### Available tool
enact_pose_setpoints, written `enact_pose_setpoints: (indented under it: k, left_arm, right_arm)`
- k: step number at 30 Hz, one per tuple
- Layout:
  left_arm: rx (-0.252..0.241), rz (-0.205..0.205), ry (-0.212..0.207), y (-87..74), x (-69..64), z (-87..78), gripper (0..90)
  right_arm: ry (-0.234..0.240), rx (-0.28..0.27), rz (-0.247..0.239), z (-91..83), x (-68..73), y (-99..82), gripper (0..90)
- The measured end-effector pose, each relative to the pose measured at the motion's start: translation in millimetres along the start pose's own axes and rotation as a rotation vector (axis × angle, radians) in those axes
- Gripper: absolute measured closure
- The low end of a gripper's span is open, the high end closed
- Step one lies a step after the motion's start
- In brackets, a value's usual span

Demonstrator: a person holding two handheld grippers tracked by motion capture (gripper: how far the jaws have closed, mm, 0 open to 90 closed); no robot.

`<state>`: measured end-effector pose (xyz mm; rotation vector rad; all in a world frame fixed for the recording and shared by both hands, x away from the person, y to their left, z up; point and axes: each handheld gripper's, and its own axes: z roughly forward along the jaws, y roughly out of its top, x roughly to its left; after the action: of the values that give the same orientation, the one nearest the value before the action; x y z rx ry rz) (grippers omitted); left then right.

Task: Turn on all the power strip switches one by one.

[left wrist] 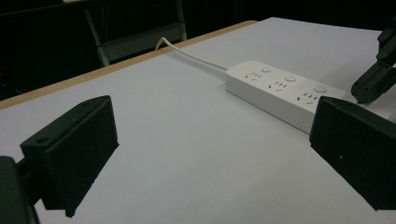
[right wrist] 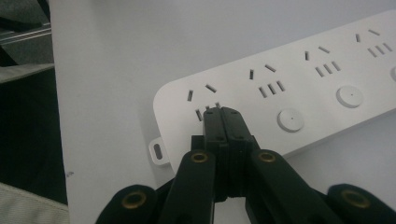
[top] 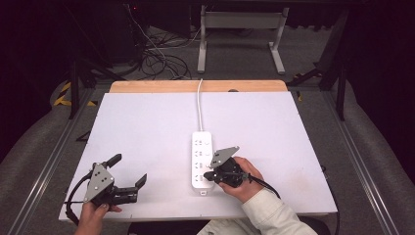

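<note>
A white power strip lies in the middle of the white table top, its cord running to the far edge. My right gripper is shut with nothing between its jaws; in the right gripper view its closed tips rest over the slots of the nearest socket of the strip. My left gripper stands wide open near the front left of the table, its jaws apart over bare table, with the strip off to its right.
A wooden strip borders the table's far edge. Behind it stand a white frame and loose cables on the floor. Each socket has a round button beside it. The other gripper appears at the right of the left gripper view.
</note>
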<state>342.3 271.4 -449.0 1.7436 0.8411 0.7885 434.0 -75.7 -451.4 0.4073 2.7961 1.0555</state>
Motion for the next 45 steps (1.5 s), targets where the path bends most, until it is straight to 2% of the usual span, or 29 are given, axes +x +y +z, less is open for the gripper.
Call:
enact_pose_setpoints:
  k: [3,7,18,23,34,38,45]
  left_arm:
    - [0.0,0.002,-0.001,0.1,-0.2,0.1,1.2]
    - [0.0,0.001,-0.001,0.1,-0.1,-0.1,1.2]
    - [0.001,0.002,-0.006,0.2,-0.8,-0.1,1.2]
    - [0.001,0.003,-0.005,0.2,-1.0,0.2,1.2]
    - [0.005,0.003,-0.007,0.1,-1.3,0.4,1.2]
    - [0.01,0.0,-0.01,0.1,-2.0,0.4,1.2]
    - [0.006,0.002,-0.007,0.2,-1.3,0.2,1.2]
  right_arm:
    - [-0.006,0.004,-0.007,0.4,0.9,0.4,90.0]
    - [0.004,0.015,0.012,0.6,-0.4,1.1,90.0]
    - [0.008,0.036,0.02,1.2,-1.0,2.1,90.0]
    - [0.025,0.055,0.035,2.0,-3.9,4.3,90.0]
    - [0.005,0.088,0.036,3.3,-1.0,8.5,90.0]
    - [0.011,0.098,0.052,4.1,-3.4,8.9,90.0]
    - [0.008,0.085,0.047,3.5,-3.0,8.2,90.0]
